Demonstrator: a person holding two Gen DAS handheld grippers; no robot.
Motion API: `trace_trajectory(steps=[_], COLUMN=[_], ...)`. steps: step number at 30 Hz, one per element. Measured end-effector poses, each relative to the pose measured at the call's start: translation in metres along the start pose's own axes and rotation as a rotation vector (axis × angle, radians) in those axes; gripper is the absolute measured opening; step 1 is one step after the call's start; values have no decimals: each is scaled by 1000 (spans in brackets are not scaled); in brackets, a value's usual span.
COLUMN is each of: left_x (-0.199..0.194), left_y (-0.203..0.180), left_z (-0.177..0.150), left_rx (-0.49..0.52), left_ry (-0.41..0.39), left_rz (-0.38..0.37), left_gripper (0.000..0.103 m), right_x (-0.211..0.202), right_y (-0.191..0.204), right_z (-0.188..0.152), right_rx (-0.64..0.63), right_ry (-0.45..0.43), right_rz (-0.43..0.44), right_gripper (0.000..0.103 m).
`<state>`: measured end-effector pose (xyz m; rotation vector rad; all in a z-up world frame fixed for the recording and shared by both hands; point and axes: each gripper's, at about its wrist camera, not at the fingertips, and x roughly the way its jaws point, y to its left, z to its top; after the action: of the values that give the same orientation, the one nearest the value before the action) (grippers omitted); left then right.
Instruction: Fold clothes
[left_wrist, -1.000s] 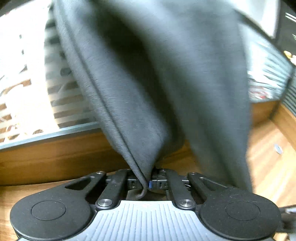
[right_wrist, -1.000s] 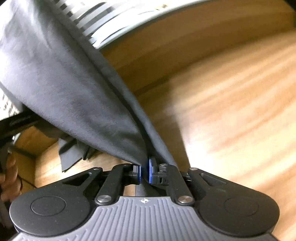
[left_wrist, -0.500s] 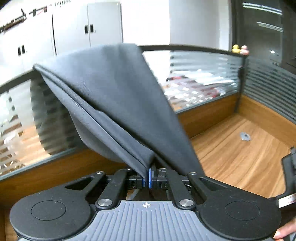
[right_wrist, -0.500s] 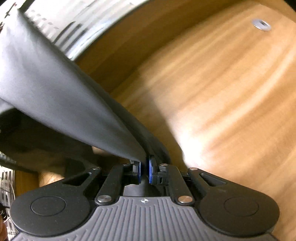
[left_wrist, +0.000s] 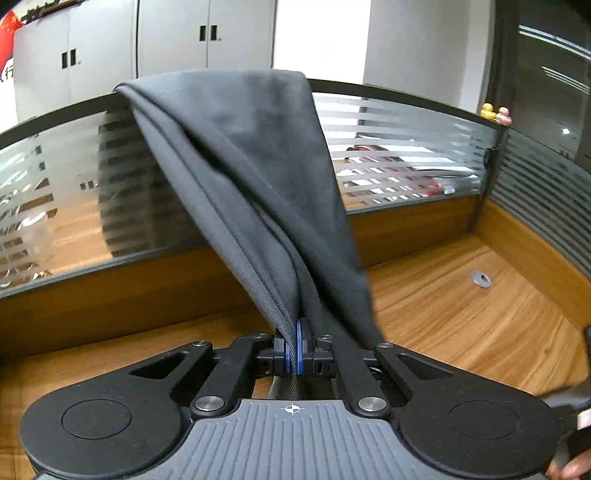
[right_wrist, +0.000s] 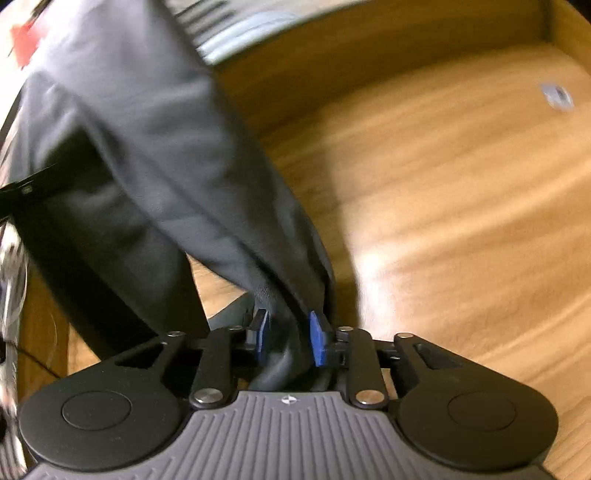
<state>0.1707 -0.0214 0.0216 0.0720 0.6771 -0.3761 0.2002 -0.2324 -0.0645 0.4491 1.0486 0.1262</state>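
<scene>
We have the dark garment (left_wrist: 236, 155) lifted above the wooden counter (left_wrist: 461, 314), its hem pinched in the left tongs (left_wrist: 293, 350). The right tongs (right_wrist: 288, 338) are opening, cloth seemingly loose between them; regrip before laying it flat.

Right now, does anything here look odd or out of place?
Only the grip is uneven: the left gripper is clamped on the dark garment, while the right gripper's jaws are opening with cloth loose between them. Nothing looks damaged.
</scene>
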Motion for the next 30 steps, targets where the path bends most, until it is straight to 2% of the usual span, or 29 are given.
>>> trace_trajectory(steps=[2,4,7,9,15,19,30], left_x=[1,1,2,2,6,11,31], left_y=[3,6,8,10,14,15,30], left_z=[-2,-3,-3,-3,-3,-4,-1], left_rx=[-5,-3,-6,-10,-1,31,-26], left_ry=[6,7,9,13,24,33,84], left_rz=[6,7,-4,-10,-15,-16,-68], left_gripper=[5,5,5,6,6,6,6], right_x=[-9,-18,-27,-32,-36,-14,37], right_y=[9,17,30,55,82,95,121], right_z=[16,34,64,67,107,140,218], right_rx=[-78,-131,-207,-244,-314,-348,-404], right_ry=[-33,-68,-119,-147,-195,-180,-93], right_rz=[-4,15,49,75,122,217,415], right_gripper=[67,85,94,103,102,102,103])
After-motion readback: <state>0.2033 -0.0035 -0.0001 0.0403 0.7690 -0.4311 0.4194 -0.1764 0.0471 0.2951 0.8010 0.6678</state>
